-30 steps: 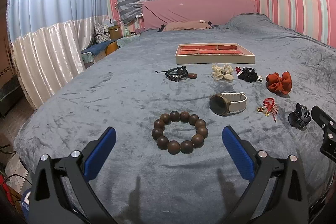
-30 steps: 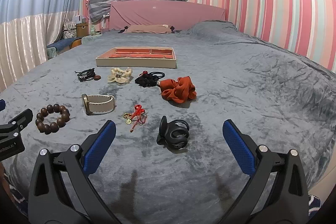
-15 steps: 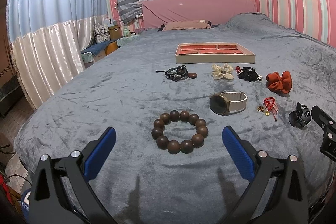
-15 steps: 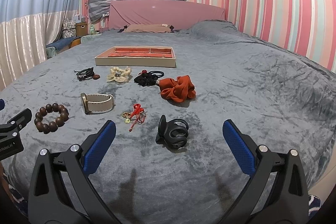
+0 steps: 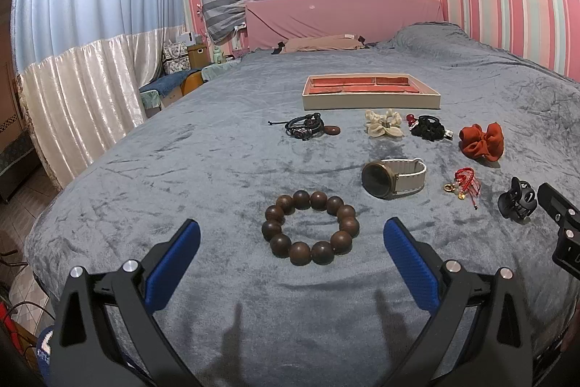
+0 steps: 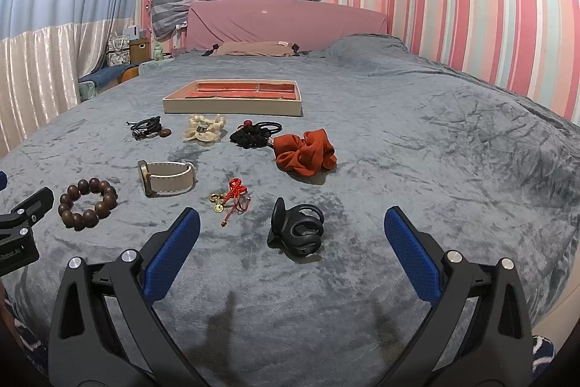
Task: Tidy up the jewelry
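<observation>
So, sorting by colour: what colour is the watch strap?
The watch strap is off-white or cream, clearest in the right wrist view.

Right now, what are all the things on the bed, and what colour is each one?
Tray: one, cream outside and red inside, far middle of the bed.
Bead bracelet: one, dark brown, nearest, in front of the left gripper.
Watch: one, white strap and dark face, right of the beads and further back.
Red charm: one, red cord with gold bits, right of the watch.
Claw clip: one, black, in front of the right gripper.
Orange scrunchie: one, far right of the back row.
Black hair ties: a bunch with a red bead, left of the orange scrunchie.
Cream scrunchie: one, left of the black ties.
Cord bracelet: one, black, far left of that row.
Blanket: one, grey.
Left gripper: one, blue pads, open.
Right gripper: one, blue pads, open.
</observation>
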`<state>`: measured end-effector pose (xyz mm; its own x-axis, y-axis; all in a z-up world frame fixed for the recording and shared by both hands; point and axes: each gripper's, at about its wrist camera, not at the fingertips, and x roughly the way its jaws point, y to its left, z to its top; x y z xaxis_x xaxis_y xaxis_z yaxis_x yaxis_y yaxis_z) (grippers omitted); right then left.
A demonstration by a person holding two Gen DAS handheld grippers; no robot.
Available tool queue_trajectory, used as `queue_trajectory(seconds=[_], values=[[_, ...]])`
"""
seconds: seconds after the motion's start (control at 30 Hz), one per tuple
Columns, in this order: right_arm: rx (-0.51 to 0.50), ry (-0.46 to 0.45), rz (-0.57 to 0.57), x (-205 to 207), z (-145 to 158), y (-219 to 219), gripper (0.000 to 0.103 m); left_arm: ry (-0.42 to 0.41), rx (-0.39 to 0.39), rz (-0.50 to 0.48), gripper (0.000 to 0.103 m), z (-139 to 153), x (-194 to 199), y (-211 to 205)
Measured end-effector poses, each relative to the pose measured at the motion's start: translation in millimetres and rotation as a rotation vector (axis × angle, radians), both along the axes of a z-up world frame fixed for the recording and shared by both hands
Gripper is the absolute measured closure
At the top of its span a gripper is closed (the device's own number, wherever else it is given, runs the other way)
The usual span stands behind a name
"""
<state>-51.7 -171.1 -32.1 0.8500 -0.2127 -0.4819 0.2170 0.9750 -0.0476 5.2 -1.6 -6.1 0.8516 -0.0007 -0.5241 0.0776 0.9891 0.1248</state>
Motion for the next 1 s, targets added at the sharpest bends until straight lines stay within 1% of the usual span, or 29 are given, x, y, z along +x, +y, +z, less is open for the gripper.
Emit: queue_trajectory(seconds=[1.0], values=[[0.003, 0.011, -0.002, 0.3, -5.7, -3.0, 0.004, 0.002, 0.001, 0.001, 0.004, -1.7, 1.0, 0.0]])
